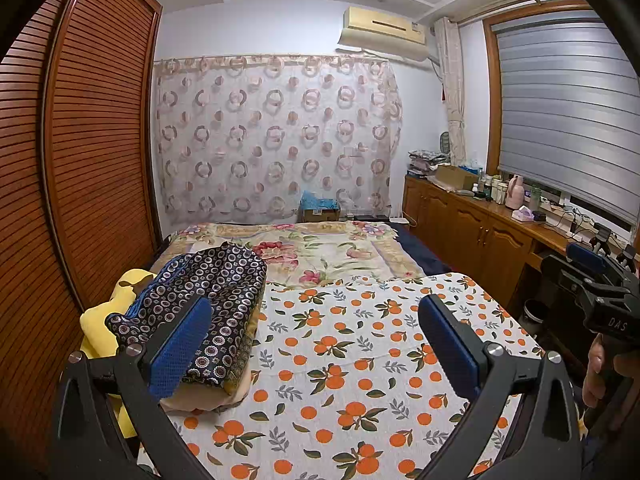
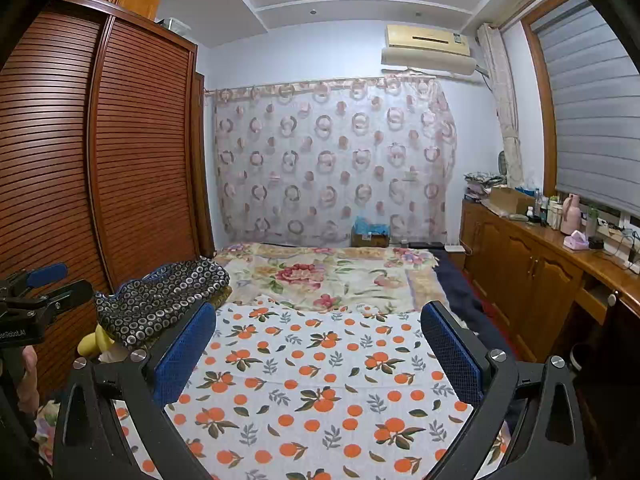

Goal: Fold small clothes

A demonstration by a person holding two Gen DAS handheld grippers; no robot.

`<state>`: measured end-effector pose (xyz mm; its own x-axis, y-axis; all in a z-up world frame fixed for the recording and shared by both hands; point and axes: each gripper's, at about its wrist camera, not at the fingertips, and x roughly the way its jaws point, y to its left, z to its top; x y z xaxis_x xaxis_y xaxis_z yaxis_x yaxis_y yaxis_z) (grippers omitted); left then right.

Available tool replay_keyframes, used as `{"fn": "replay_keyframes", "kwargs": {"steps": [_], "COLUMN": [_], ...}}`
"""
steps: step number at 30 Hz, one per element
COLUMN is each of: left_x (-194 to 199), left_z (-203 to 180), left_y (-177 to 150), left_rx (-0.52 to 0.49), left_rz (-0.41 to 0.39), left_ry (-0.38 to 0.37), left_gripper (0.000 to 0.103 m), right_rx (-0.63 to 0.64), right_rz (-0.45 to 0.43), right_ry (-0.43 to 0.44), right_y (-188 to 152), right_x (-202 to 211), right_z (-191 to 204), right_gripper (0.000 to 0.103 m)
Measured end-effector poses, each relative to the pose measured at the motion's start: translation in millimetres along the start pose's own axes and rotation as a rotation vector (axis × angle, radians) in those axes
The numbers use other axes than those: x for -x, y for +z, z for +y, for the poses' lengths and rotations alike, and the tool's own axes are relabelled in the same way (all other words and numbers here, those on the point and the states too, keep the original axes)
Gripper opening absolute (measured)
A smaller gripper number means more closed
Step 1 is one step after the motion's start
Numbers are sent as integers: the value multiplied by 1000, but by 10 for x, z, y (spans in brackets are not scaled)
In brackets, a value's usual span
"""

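Orange-printed cloth [image 1: 360,360] covered the folding surface, its middle bare. A stack of folded clothes [image 1: 216,320], topped by a dark ring-patterned garment, sat at its left edge — likely set aside there to keep the middle free. The left gripper [image 1: 316,344] and right gripper [image 2: 320,352] hovered over the cloth, both spread wide, grasping nothing — seemingly ready for another piece.

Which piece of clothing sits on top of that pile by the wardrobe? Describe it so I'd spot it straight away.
Start at the big slatted wooden wardrobe on the left, then look down to the pile at the left edge of the orange-print cloth. The top garment is dark navy, covered in small pale rings, unlike the plain yellow piece beside it.
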<state>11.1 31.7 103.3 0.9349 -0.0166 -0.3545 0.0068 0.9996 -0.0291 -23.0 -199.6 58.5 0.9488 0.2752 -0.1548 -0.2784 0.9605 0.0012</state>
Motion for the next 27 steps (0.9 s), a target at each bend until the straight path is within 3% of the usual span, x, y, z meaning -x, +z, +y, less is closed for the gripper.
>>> {"fn": "replay_keyframes", "kwargs": {"steps": [27], "left_x": [2], "left_z": [0], "left_y": [3], "left_rx": [0], "left_rz": [0], "left_ry": [0], "left_gripper": [103], "right_rx": [1], "right_rz": [1], "right_ry": [2], "right_y": [-3], "right_x": [6], "right_z": [-9], "right_gripper": [102]}}
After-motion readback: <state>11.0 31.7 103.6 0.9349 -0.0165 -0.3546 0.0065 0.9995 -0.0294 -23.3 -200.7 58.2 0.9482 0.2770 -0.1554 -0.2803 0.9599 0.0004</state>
